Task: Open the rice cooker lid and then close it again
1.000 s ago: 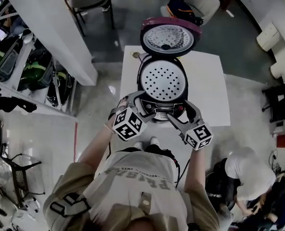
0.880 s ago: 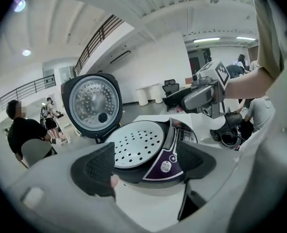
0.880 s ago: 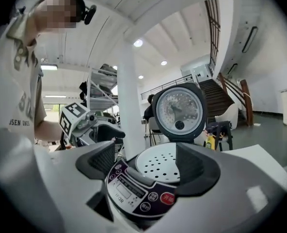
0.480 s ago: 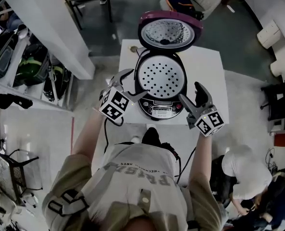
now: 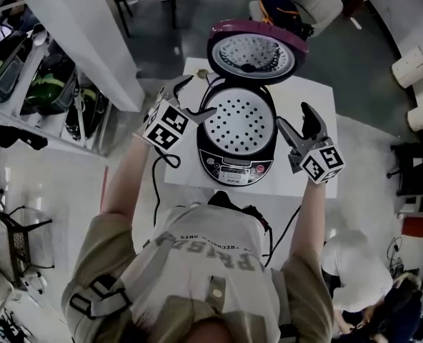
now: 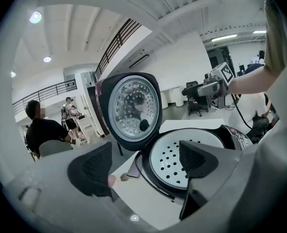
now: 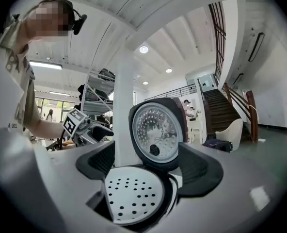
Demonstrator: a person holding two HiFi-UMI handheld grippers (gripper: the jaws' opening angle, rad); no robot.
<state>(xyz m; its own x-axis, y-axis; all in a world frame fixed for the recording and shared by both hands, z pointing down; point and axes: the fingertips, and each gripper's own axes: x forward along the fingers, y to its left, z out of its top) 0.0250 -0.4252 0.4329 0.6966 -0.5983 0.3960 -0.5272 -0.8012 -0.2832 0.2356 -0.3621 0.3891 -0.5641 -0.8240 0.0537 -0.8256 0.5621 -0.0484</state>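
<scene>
Nothing held: left gripper point(image 5: 193, 98) just opening wider, right gripper point(image 5: 295, 118) agape. Risk: one-sided shove on lid point(image 5: 256, 54) ahead skidding cooker point(image 5: 236, 164).

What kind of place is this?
Probably an open workshop or lab hall, not a kitchen: a staircase rising to a railed upper level, gear-laden shelving, and the rice cooker on a lone white table.

Left hand-held gripper point(image 5: 197, 97), empty jaws just opening, right hand-held gripper point(image 5: 297, 122), moved beside cooker point(image 5: 239, 164)
</scene>
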